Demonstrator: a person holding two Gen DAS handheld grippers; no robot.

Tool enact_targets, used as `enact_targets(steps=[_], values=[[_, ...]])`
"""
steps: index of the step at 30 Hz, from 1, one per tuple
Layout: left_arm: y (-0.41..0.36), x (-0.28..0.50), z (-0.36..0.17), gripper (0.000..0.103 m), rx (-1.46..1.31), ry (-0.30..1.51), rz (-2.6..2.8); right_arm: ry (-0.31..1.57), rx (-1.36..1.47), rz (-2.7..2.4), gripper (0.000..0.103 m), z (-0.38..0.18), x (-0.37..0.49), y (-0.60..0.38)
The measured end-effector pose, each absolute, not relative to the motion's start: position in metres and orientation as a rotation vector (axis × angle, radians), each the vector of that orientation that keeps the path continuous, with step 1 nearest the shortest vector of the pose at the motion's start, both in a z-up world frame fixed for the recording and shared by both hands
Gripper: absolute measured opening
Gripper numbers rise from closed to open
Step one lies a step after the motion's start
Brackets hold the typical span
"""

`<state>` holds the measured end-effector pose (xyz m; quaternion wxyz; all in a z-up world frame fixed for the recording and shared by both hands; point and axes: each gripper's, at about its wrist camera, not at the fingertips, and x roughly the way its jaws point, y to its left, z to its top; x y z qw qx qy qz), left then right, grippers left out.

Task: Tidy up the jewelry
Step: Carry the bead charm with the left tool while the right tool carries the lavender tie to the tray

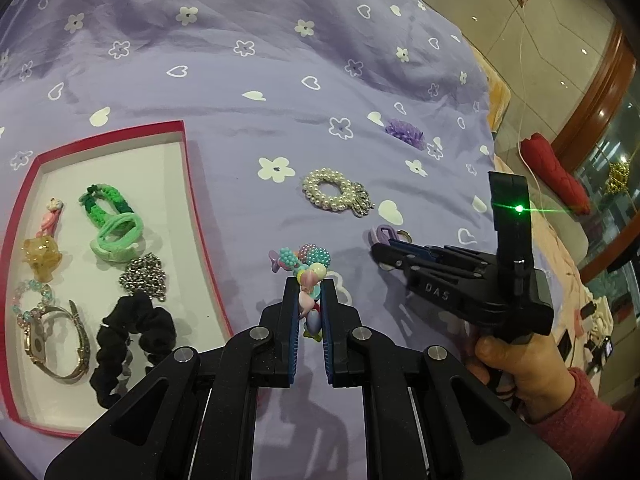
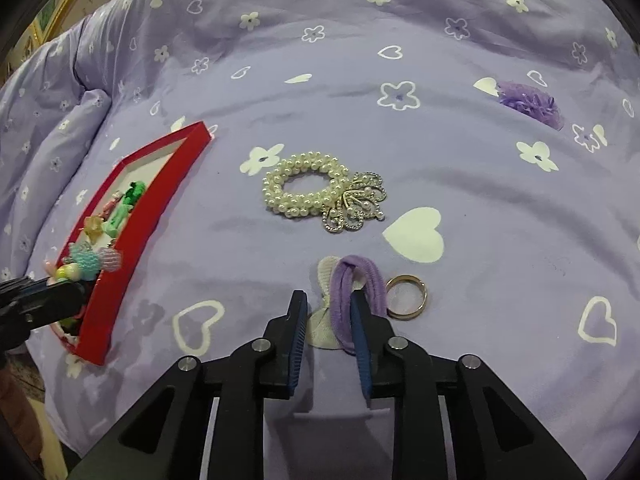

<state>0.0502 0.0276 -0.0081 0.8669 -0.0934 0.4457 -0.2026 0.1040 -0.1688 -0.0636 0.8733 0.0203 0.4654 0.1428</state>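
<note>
My left gripper (image 1: 310, 281) is shut on a pastel beaded bracelet (image 1: 308, 260), held just right of the red box (image 1: 188, 184); the right wrist view shows the bracelet (image 2: 90, 260) over the box's near wall (image 2: 120, 280). The box holds green hair ties (image 1: 114, 220), a black scrunchie (image 1: 132, 336), a watch (image 1: 56, 344) and other pieces. My right gripper (image 2: 328, 300) points down at the purple bedcover, its jaws a little apart. A purple hair tie (image 2: 344, 300) with a white ribbon lies between them against the right finger (image 2: 360, 332). The left finger stays off it.
A pearl bracelet with a silver bow (image 2: 304, 192) lies ahead of the right gripper, a gold ring (image 2: 406, 298) just right of the hair tie, a purple flower clip (image 2: 528, 104) farther right. The bed's edge and a red cushion (image 1: 556, 176) lie beyond a person's hand (image 1: 520, 376).
</note>
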Motion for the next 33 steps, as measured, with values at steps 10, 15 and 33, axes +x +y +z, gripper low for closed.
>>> enact_targets(steps=[10, 15, 33], values=[[0.060, 0.044, 0.002, 0.008, -0.224, 0.894, -0.368, 0.925, 0.093, 0.403, 0.012, -0.037, 0.091, -0.143], [0.086, 0.038, 0.005, 0.008, -0.246, 0.876, -0.321, 0.909, 0.112, 0.489, 0.012, -0.023, 0.086, -0.112], [0.180, 0.021, -0.001, 0.008, -0.324, 0.846, -0.139, 0.906, 0.106, 0.692, 0.012, -0.004, 0.078, -0.013]])
